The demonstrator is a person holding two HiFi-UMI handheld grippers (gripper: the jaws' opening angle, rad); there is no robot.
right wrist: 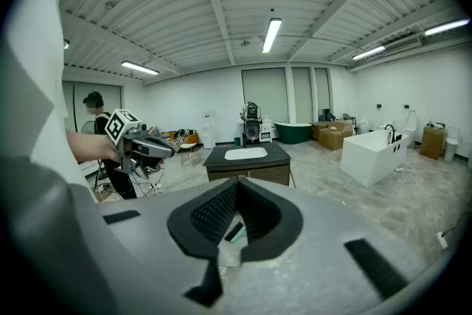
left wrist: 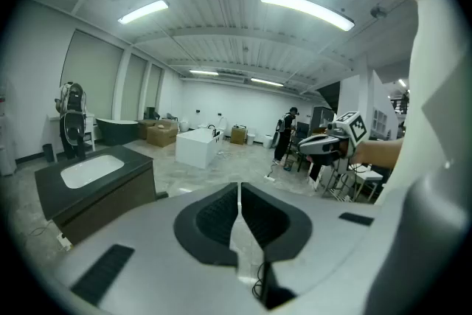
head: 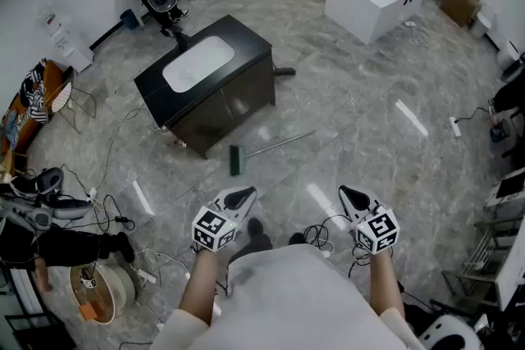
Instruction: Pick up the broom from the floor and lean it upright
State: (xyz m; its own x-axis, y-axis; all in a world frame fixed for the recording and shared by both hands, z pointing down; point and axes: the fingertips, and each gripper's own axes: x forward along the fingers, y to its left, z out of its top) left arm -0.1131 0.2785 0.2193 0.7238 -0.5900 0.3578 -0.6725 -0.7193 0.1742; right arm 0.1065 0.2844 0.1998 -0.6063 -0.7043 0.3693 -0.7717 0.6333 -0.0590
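Broom (head: 271,145) is flat on the grey marble floor (head: 353,102), nothing touching it. Its green head is at the 7 o'clock end and the handle runs out toward 2 o'clock. From the person it sits at about 12 o'clock, ahead of and between both tools, well apart from each.

Left gripper (head: 243,194) – jaws together, nothing between the pads. Right gripper (head: 348,194) – tips meet as well and nothing is clamped. Both are held low in front of the body, angled slightly down, with the marker cubes facing up.

The black vanity cabinet (head: 246,45) with a white sink basin (head: 198,63) stands at 10 o'clock from the broom, near its head end but not touching. The white bathtub (head: 361,12) is far off at 1 o'clock. Cables lie loose on the floor at 8 o'clock.
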